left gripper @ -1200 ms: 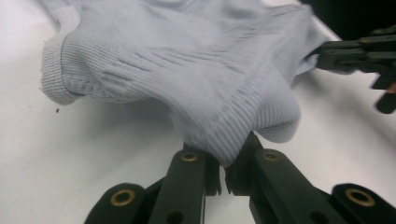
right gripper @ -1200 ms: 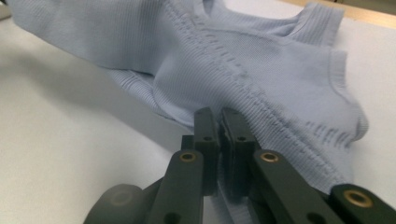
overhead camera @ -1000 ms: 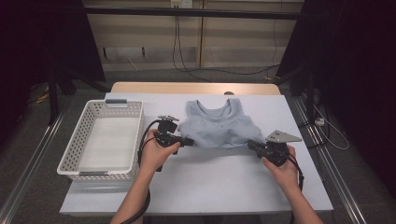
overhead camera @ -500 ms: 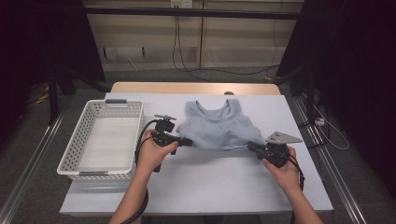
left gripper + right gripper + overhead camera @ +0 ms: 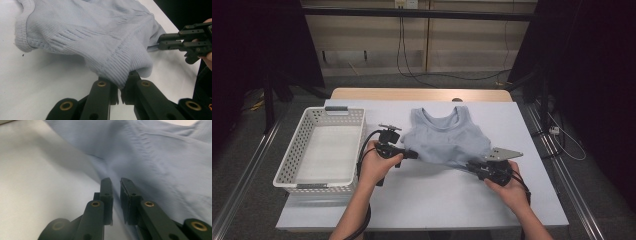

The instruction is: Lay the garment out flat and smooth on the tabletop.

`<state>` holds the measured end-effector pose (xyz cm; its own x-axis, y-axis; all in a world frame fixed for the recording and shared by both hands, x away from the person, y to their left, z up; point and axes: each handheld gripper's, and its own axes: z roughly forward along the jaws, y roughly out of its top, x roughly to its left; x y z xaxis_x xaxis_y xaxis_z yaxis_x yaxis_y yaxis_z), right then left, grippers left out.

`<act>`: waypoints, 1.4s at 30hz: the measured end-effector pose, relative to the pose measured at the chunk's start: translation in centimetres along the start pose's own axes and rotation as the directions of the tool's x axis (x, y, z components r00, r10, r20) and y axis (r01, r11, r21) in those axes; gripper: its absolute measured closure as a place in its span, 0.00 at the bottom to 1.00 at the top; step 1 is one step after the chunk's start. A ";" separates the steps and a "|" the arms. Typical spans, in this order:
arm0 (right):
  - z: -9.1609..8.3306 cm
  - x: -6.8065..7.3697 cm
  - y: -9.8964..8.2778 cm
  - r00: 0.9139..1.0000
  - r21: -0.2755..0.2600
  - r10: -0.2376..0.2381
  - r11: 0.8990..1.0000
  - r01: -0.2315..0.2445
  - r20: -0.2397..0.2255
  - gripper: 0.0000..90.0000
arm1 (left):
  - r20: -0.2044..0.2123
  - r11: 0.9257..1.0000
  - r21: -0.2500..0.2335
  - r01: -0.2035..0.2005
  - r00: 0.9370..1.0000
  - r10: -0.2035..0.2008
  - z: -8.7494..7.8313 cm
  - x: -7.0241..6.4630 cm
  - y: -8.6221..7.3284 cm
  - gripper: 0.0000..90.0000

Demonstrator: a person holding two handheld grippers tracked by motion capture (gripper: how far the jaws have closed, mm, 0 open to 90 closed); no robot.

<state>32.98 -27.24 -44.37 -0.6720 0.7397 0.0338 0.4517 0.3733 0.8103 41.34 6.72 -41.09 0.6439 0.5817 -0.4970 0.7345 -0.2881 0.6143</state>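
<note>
A light blue knitted tank top (image 5: 447,140) lies flat on the white table (image 5: 437,200), neck toward the far side. My left gripper (image 5: 414,154) is at its lower left corner. In the left gripper view the jaws (image 5: 122,83) are shut on the ribbed hem of the top (image 5: 100,37), which is lifted a little off the table. My right gripper (image 5: 469,165) is at the lower right corner. Its jaws (image 5: 116,182) have just been opening and stand a narrow gap apart. The cloth (image 5: 162,157) lies at and past their tips, and none is pinched between the pads.
A white perforated basket (image 5: 292,165) stands at the table's left side, with nothing in it. Bare white tabletop stretches in front of the top, toward the person. The table's edges run close on the right and along the front, and cables cross the floor behind.
</note>
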 end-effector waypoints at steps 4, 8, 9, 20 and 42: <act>1.3 0.6 -0.1 0.999 0.070 -0.027 0.997 0.028 -0.021 0.87 | 0.001 1.000 0.002 0.002 1.000 -0.002 0.0 0.2 -0.1 0.96; 2.5 0.5 -0.5 0.999 0.101 -0.035 0.994 0.035 0.006 0.85 | -0.003 1.000 0.005 0.001 1.000 -0.001 0.1 0.2 -0.3 0.95; 2.5 0.4 -0.4 0.999 0.103 -0.042 0.994 0.041 0.013 0.82 | -0.002 1.000 0.008 0.003 1.000 -0.003 0.1 0.2 -0.3 0.95; 2.8 -0.7 -0.5 1.000 0.098 0.010 0.995 -0.012 0.018 1.00 | -0.013 1.000 0.015 0.004 1.000 -0.004 0.2 0.1 -0.6 0.95; -1.7 -1.2 0.0 0.992 0.006 0.074 0.997 -0.074 -0.101 0.99 | -0.110 0.999 0.044 -0.005 0.994 0.010 -1.4 -0.2 -0.4 0.77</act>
<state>32.81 -29.10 -43.44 -0.6926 0.7049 0.1532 0.5036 0.3205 0.8022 40.62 7.83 -40.39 0.6237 0.6588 -0.4207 0.7400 -0.3243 0.5892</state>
